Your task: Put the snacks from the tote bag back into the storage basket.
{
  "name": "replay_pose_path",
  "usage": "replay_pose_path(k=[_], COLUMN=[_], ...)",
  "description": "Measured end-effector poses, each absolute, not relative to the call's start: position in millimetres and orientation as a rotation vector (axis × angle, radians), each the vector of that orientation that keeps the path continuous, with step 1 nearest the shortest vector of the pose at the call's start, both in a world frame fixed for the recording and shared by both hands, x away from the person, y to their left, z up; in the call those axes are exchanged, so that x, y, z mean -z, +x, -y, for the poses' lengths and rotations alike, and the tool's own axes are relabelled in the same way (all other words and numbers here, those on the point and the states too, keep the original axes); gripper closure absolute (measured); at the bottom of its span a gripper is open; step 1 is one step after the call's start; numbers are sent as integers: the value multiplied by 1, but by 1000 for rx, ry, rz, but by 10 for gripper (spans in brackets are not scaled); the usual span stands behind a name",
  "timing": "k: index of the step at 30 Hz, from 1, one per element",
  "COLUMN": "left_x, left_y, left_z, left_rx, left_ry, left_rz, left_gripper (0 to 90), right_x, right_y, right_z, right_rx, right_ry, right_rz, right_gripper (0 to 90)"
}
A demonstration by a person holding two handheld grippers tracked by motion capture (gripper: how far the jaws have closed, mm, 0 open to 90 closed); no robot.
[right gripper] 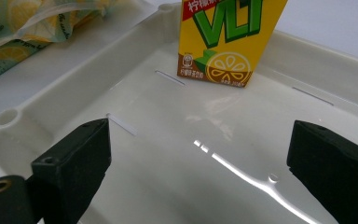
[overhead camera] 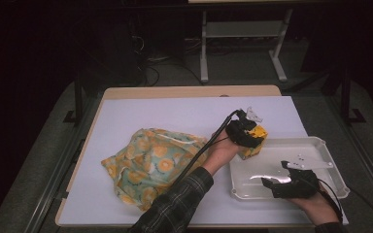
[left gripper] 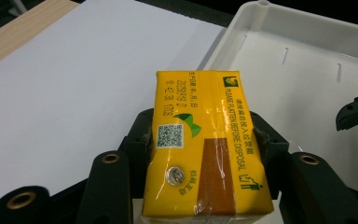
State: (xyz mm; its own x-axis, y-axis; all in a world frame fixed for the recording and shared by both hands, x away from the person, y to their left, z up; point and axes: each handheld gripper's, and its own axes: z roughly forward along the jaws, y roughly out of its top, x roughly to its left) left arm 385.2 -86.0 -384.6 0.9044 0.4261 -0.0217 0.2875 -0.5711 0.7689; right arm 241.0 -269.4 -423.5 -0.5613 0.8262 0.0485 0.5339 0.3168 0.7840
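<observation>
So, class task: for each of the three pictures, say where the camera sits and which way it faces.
High view: above the person's side, facing forward and down on the white table; both forearms show.
Left gripper view: on the left claw, facing its yellow cardboard juice carton; black jaws show.
Right gripper view: on the right claw, facing into the white plastic tray; open jaws show.
All share carton and tray.

– Where can we pass?

– The tray's floor lies open across its middle and right end. The carton in our left gripper blocks the tray's far left corner.

– And the left side?

– The bag fills the table's middle toward the near edge. We have bare room along the far edge and at the far left corner. Our right gripper hangs over the tray's near rim.
</observation>
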Motion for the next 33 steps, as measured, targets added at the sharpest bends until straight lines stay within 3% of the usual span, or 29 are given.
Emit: replay_pose_path(k=[9, 21, 33], left_x=[385, 380, 363], left_y=[384, 385, 375], left_z=[83, 67, 38], left_rx=[-217, -179, -128], left_ry=[2227, 2249, 2255], left_rz=[-491, -508, -474], left_gripper=[505, 288, 196], right_x=[424, 424, 424], right_y=[241, 240, 240], right_z=[269, 270, 269], right_rx=[-1113, -1111, -1100], right_ry=[1212, 1212, 1213], right_rz=[-2227, -2230, -2233], right_gripper=[58, 58, 58])
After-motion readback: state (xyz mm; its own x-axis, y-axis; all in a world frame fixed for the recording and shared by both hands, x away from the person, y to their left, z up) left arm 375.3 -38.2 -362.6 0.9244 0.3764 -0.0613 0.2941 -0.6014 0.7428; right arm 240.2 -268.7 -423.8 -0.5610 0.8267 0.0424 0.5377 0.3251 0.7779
